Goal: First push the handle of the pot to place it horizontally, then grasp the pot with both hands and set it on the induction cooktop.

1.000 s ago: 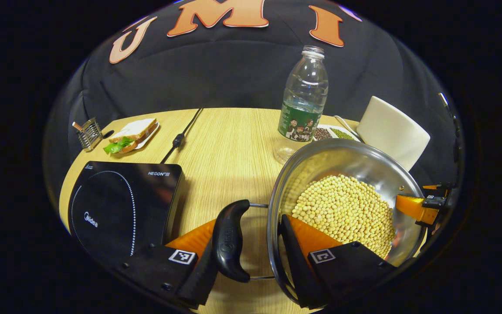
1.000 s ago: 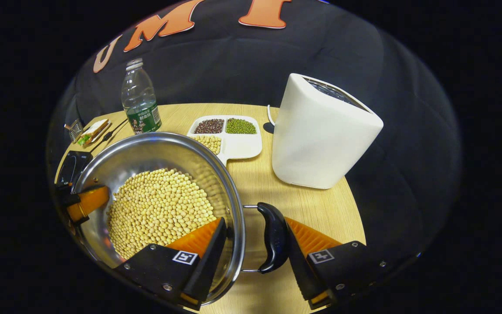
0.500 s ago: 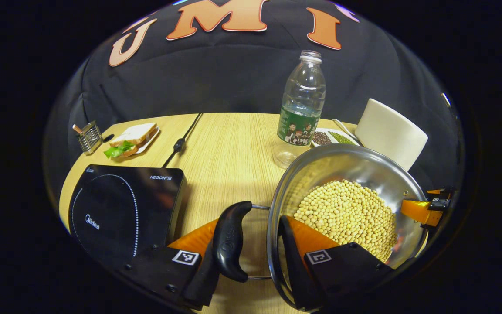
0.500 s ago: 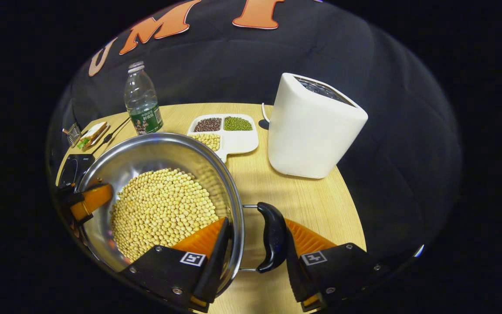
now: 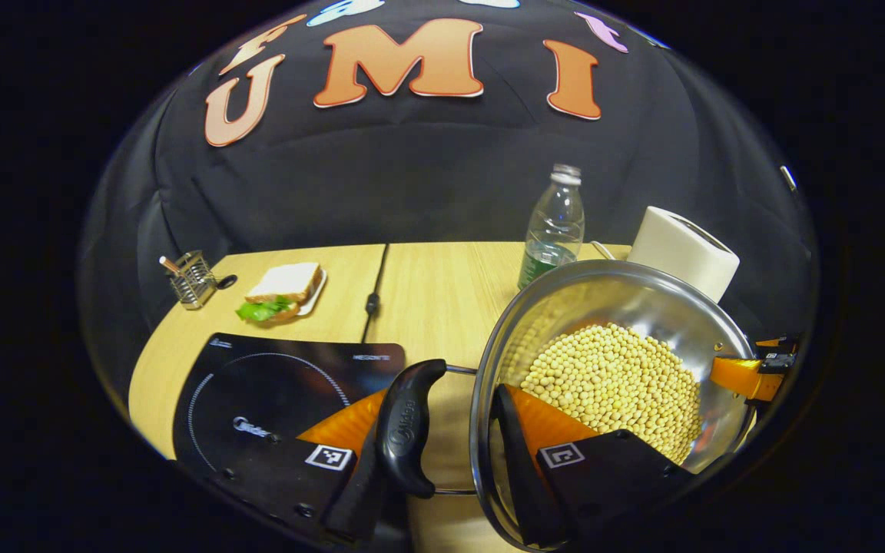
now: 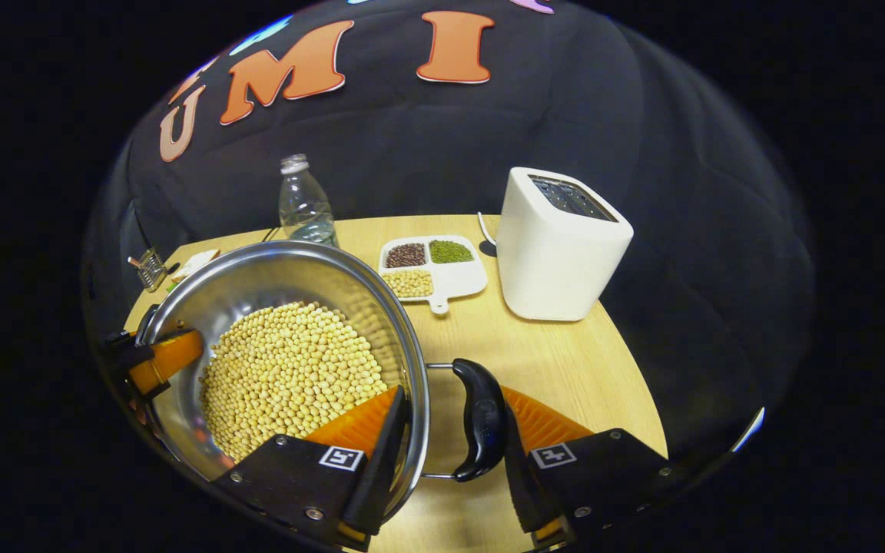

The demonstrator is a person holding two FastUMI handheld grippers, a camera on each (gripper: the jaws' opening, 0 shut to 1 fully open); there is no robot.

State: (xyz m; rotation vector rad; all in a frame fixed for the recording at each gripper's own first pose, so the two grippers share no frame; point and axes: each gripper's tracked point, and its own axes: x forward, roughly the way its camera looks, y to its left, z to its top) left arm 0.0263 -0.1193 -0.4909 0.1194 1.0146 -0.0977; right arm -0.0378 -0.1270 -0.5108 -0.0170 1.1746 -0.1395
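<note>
A steel pot (image 5: 613, 270) holding yellow soybeans (image 5: 619, 384) hangs above the wooden table, held at both sides. My left gripper (image 5: 442, 461) is shut on its black left handle (image 5: 406, 426), one finger outside the handle and one inside the rim. My right gripper (image 6: 450, 453) is shut the same way on the black right handle (image 6: 479, 418) of the pot (image 6: 258, 276). The black induction cooktop (image 5: 273, 392) lies low on the left, just beyond the left handle. Each gripper shows across the pot from the other: the right gripper (image 5: 750, 376) and the left gripper (image 6: 158, 361).
A water bottle (image 5: 555, 223) stands behind the pot. A white toaster (image 6: 561, 246) and a divided dish of beans (image 6: 431, 269) sit to the right. A sandwich plate (image 5: 281, 288), a wire holder (image 5: 190, 278) and a black cable (image 5: 372, 299) lie behind the cooktop.
Both grippers have risen with the pot between them; the table and the things on it look lower and farther off. The cooktop now lies closer under the left handle.
</note>
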